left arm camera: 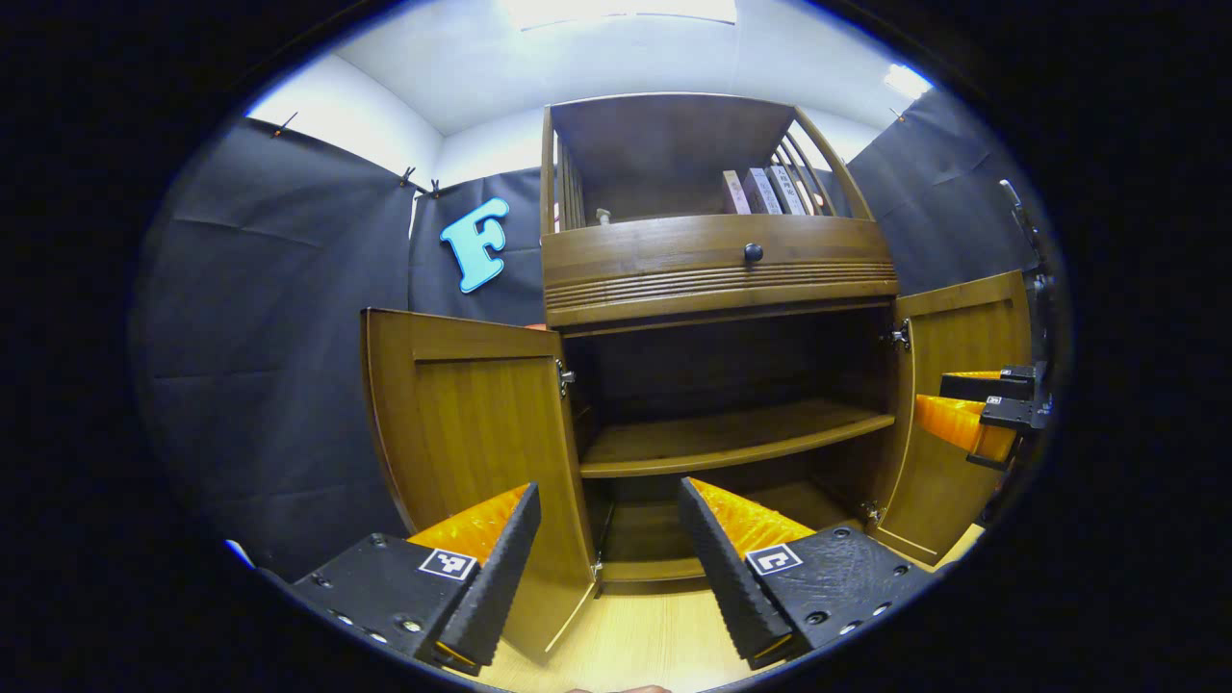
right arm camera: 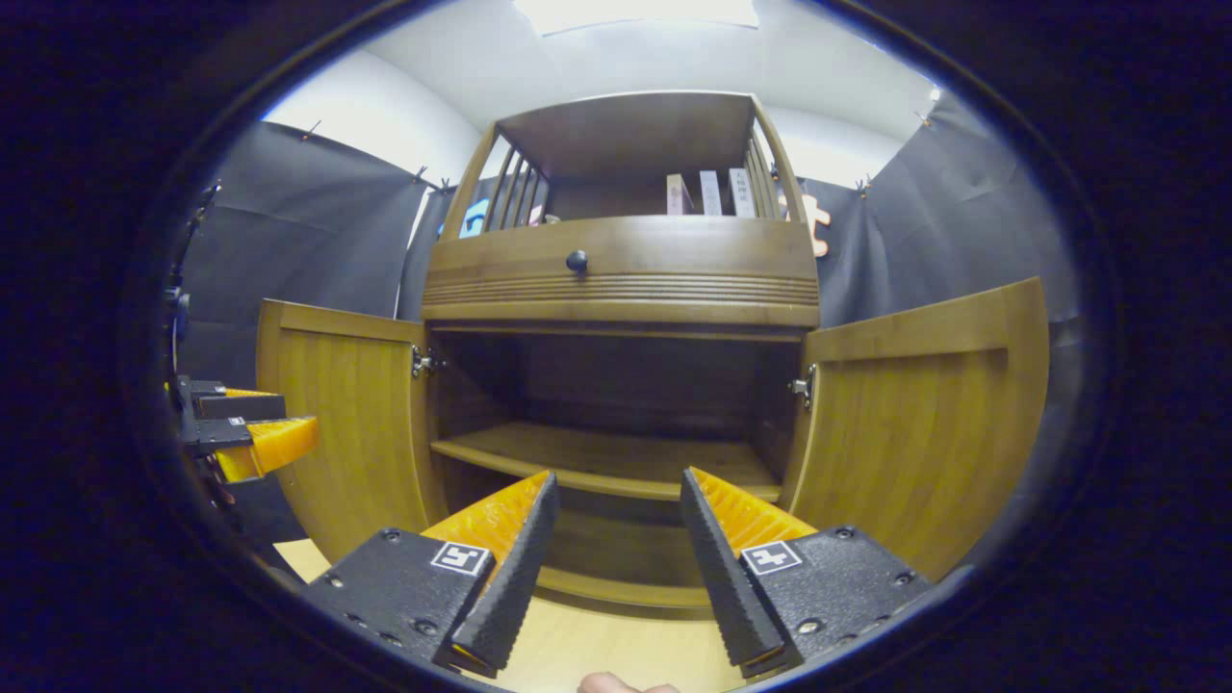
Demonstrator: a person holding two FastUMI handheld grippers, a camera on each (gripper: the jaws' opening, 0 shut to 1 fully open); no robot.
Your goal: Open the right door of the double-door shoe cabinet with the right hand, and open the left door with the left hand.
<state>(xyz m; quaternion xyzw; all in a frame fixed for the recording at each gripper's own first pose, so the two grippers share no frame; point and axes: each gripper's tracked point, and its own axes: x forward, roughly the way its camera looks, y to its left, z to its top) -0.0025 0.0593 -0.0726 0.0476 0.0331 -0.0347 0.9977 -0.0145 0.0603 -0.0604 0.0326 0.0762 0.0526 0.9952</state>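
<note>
Cabinet: the double-door shoe cabinet (left arm camera: 717,274) stands upright at the centre of both views, its long axis vertical and its front facing the cameras.
Left door: the left door (left arm camera: 481,433) is swung out at centre left of the left gripper view, hinged on its right edge, its inner face turned toward the camera; its long axis runs top to bottom.
Right door: the right door (right arm camera: 919,414) is swung out at centre right of the right gripper view, hinged on its left edge, likewise upright.
Interior: the inner shelf (right arm camera: 606,462) lies level across the open bay and looks bare.
Above: a drawer knob (left arm camera: 753,252) sits on the drawer front, with books (left arm camera: 765,191) in the top rack.
Left tongs: the left tongs (left arm camera: 609,568), at the bottom of the frame, are spread wide and hold nothing, apart from the left door.
Right tongs: the right tongs (right arm camera: 616,568) are likewise wide, empty, and touching nothing.
Progress: both doors stand open, so the task looks done; by my reading nothing is left but to draw back.
</note>
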